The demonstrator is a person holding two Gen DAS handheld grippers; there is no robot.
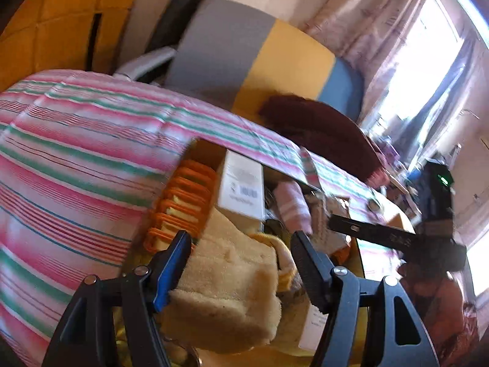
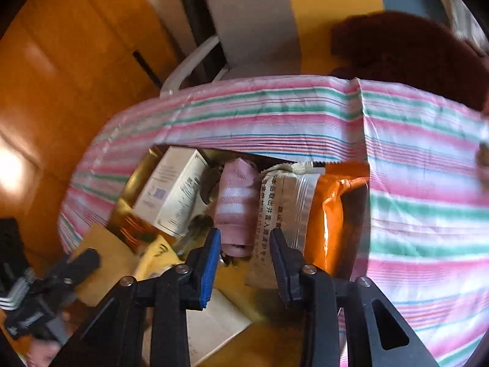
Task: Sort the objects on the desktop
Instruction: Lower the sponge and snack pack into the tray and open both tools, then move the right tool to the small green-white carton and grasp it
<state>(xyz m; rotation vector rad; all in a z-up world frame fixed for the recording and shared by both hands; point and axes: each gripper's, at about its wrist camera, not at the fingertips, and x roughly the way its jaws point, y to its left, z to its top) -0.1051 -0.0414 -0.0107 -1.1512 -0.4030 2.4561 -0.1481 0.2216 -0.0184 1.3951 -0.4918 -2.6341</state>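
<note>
Lying between left hand-held gripper [image 1: 238, 244] fingers, sponge [image 1: 229, 284]

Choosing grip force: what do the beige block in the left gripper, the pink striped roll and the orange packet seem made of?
Beige block: looks like soft foam or sponge, matte, porous.
Pink striped roll: woven cloth, probably a towel, matte ribbed weave.
Orange packet: glossy plastic or foil film, showing bright glare and crinkles.
</note>
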